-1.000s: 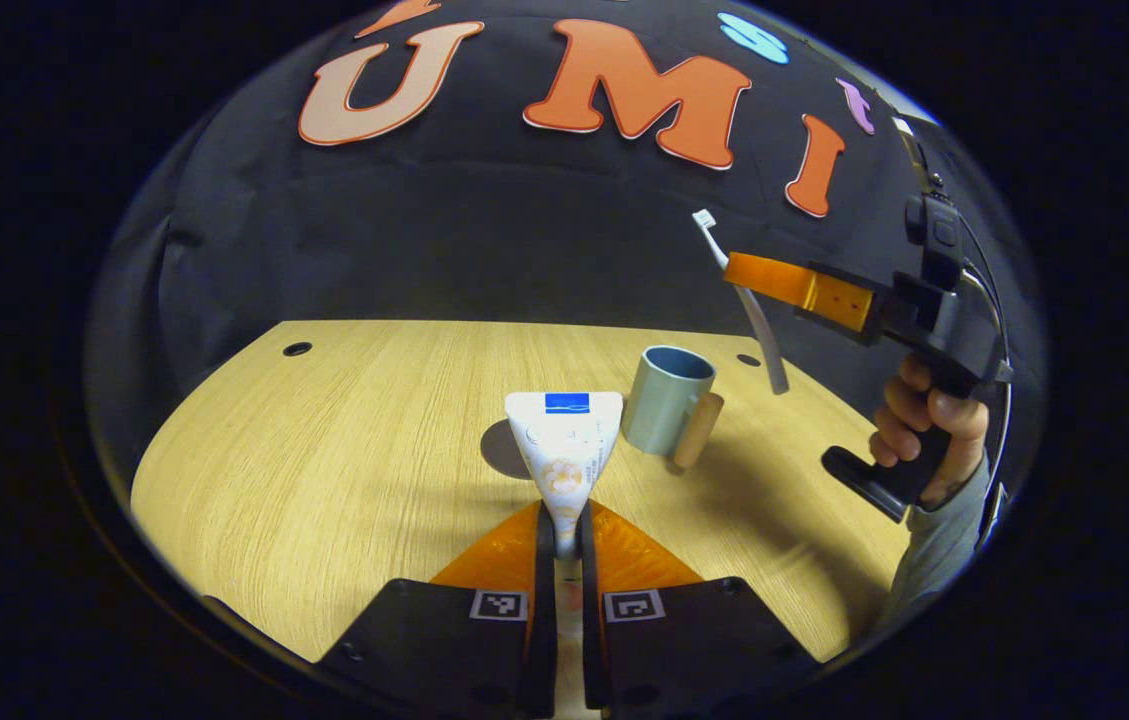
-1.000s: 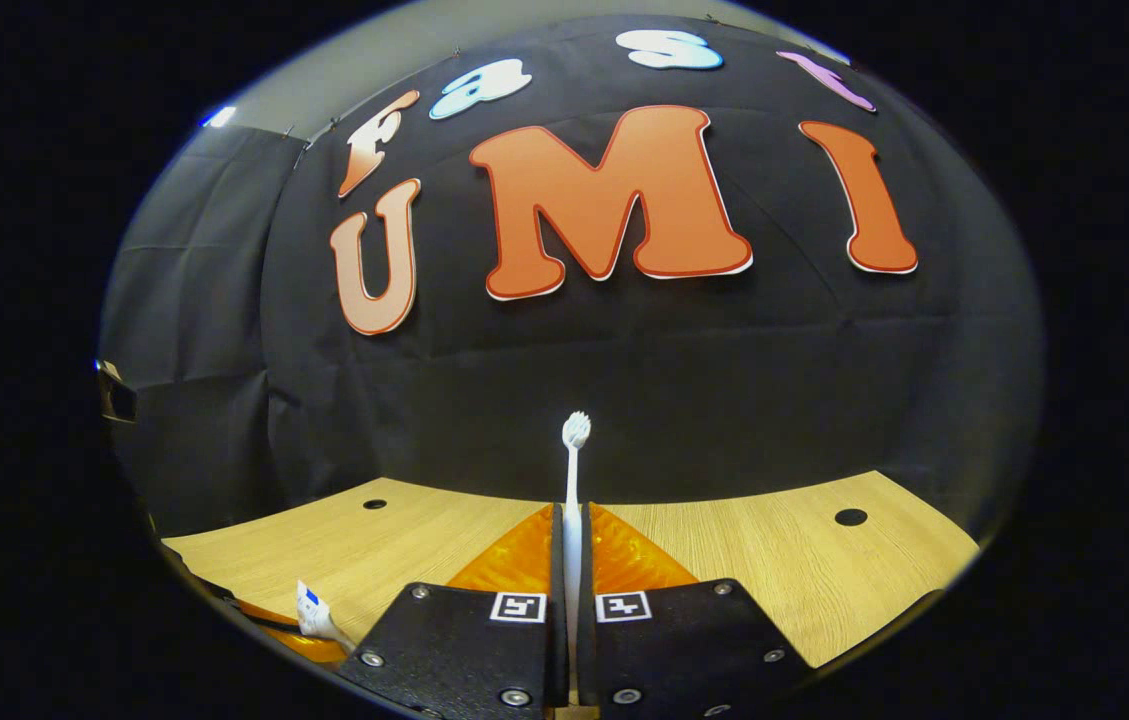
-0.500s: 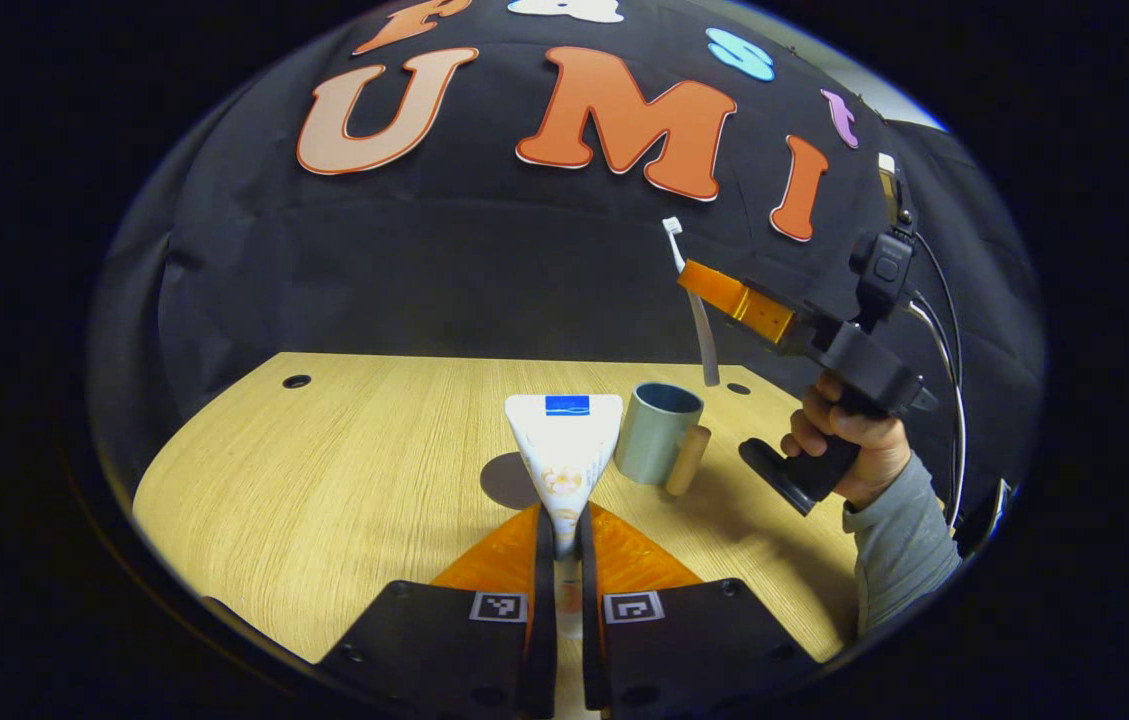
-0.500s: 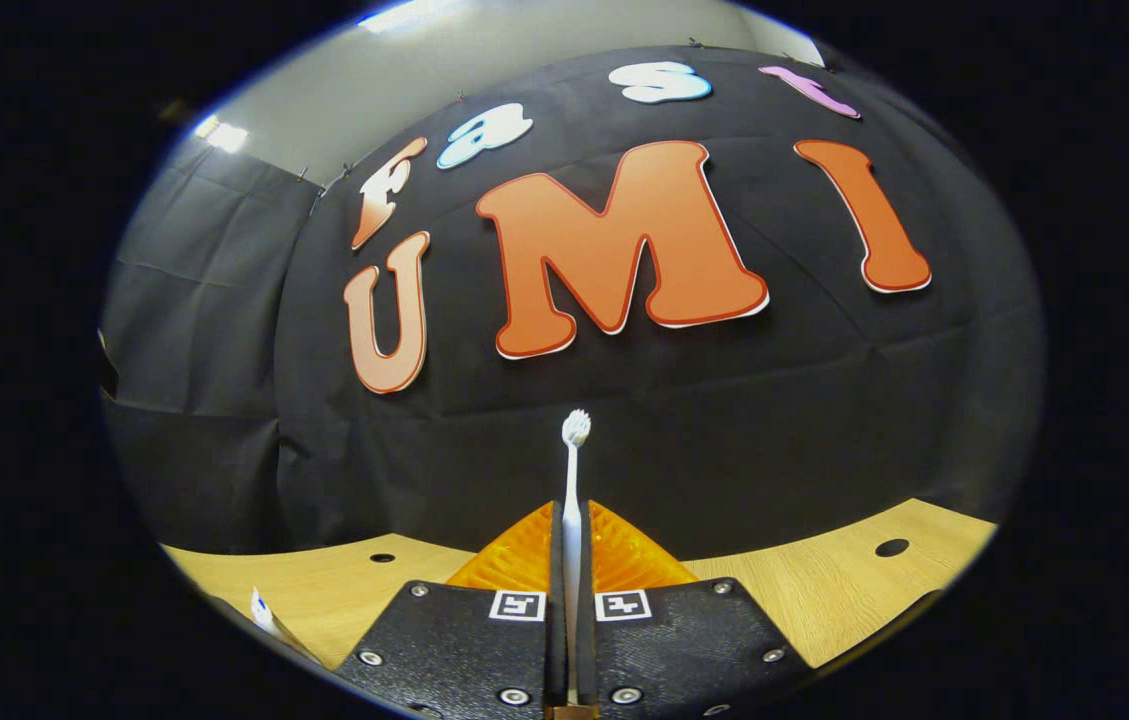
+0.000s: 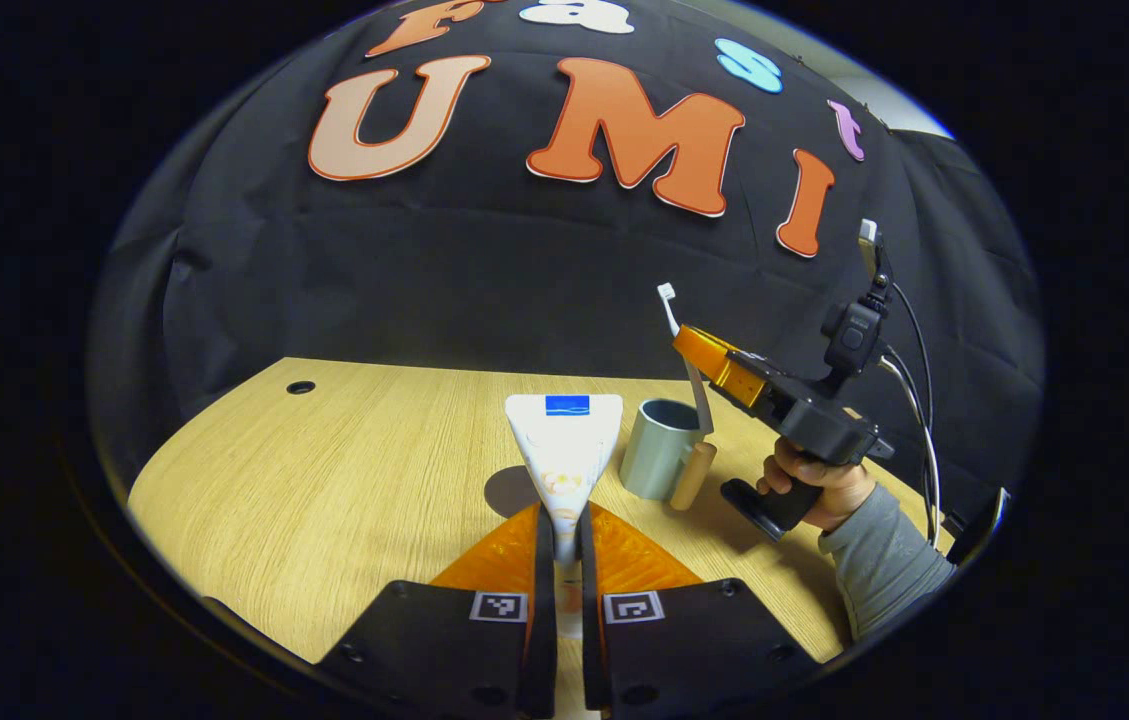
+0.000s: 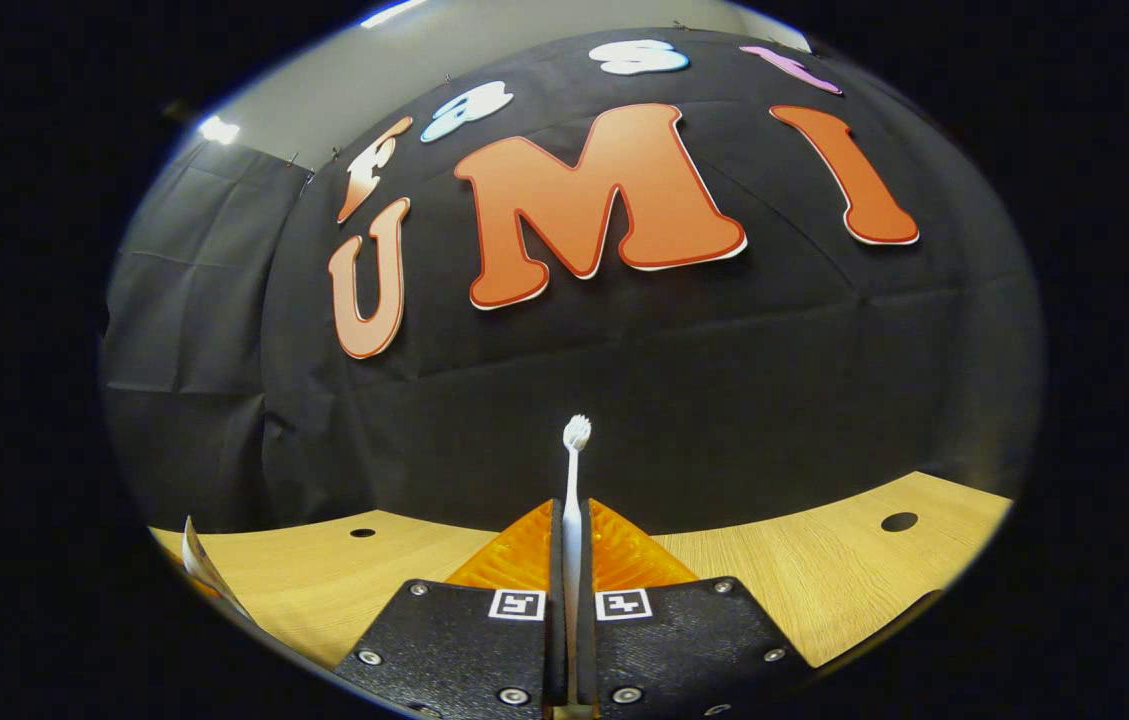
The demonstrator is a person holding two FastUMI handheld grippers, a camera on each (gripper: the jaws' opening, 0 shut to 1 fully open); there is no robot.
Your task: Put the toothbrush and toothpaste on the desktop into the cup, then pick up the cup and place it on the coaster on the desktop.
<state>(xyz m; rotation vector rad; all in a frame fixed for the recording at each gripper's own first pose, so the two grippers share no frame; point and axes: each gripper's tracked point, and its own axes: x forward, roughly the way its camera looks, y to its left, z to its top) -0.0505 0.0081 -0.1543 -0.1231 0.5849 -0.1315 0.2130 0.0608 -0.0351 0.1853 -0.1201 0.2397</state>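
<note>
The left gripper pinches the toothpaste upright above the desk, waiting. The right gripper clamps the toothbrush, its handle dipping into the cup; letting go there seems next.

My left gripper had both fingers clamped on the toothpaste, tube held upright with the wide crimped end up, above the desktop. Farther off, the right gripper, held by a hand, gripped the toothbrush, bristles up, lower end at the cup's rim. Cup stood on the desktop, wooden handle facing right. Dark round coaster sat just behind the tube.
</note>
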